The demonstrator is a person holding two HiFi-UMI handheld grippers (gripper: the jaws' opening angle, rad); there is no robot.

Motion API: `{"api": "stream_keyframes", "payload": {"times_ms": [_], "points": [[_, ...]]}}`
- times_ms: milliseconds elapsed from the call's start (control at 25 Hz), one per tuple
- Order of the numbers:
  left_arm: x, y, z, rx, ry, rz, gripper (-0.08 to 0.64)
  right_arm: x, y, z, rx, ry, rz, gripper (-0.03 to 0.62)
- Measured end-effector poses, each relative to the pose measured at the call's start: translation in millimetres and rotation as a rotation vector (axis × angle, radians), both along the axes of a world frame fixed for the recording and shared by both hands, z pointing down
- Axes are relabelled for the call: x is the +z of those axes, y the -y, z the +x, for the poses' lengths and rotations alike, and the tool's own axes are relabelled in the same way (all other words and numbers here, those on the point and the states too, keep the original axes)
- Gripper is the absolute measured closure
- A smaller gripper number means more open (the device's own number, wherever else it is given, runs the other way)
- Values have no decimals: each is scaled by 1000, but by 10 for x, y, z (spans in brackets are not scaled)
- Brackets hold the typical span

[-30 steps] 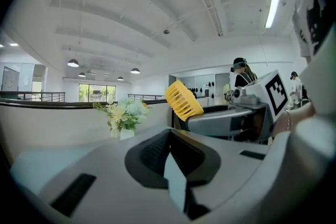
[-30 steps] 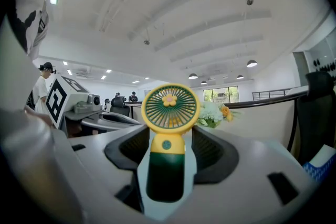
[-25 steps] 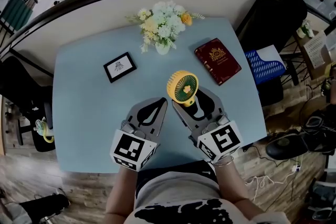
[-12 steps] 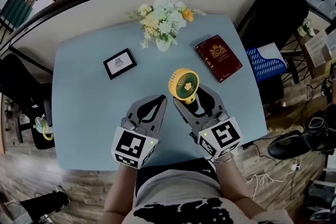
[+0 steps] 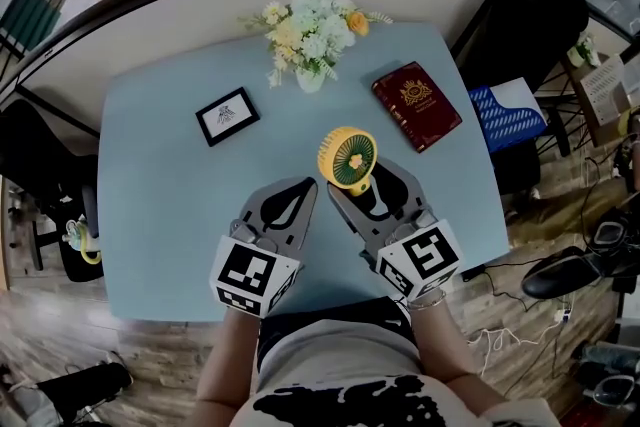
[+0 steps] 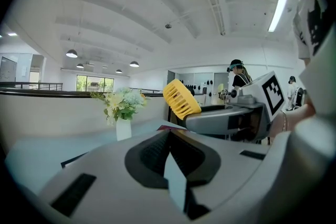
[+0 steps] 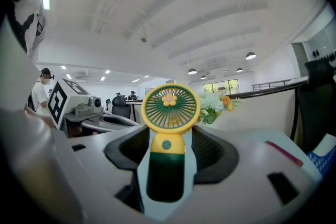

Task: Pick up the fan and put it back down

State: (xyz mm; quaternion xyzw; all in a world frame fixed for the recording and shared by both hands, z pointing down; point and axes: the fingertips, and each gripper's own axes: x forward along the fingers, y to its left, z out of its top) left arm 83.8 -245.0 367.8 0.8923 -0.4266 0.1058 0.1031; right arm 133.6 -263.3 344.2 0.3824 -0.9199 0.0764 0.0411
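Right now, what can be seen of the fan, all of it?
The fan is a small handheld one, plastic by its look: round yellow head, dark green grille with a flower at the centre, yellow neck with a round button, dark green handle. It stands upright, handle clamped in the right tool, over the blue table.

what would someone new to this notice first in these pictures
The yellow and green fan grabs the eye first, its handle clamped upright in the right gripper over the middle of the pale blue table. Behind it, near the table's far edge, stands a vase of flowers, with a dark red book to its right; the left gripper is shut and empty beside the fan.
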Motion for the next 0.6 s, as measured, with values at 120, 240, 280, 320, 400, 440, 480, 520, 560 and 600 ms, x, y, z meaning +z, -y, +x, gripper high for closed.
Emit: {"api": "stream_keyframes", "payload": {"times_ms": [120, 240, 280, 320, 400, 440, 480, 520, 560, 600], "points": [[12, -3, -27, -9, -1, -2, 549, 10, -7, -5, -2, 0, -1, 334], [33, -7, -39, -12, 8, -4, 549, 12, -14, -12, -3, 2, -1, 334], [43, -10, -41, -13, 13, -5, 549, 12, -17, -14, -3, 2, -1, 334], [48, -13, -42, -13, 16, -5, 549, 13, -20, -16, -3, 2, -1, 334], [49, -13, -40, -13, 16, -3, 549, 18, -20, -15, -2, 1, -1, 334], [50, -11, -38, -13, 15, -2, 549, 21, -18, -13, 0, 1, 0, 334], [52, -10, -36, -12, 14, -3, 549, 22, -17, -12, 2, 1, 0, 335], [53, -9, -33, -11, 10, -6, 549, 21, -16, -11, 3, 1, 1, 334], [53, -9, -30, -9, 4, -9, 549, 20, -15, -9, 5, 1, 3, 334], [52, -8, -27, -8, -2, -11, 549, 20, -14, -6, 6, 0, 3, 334]]}}
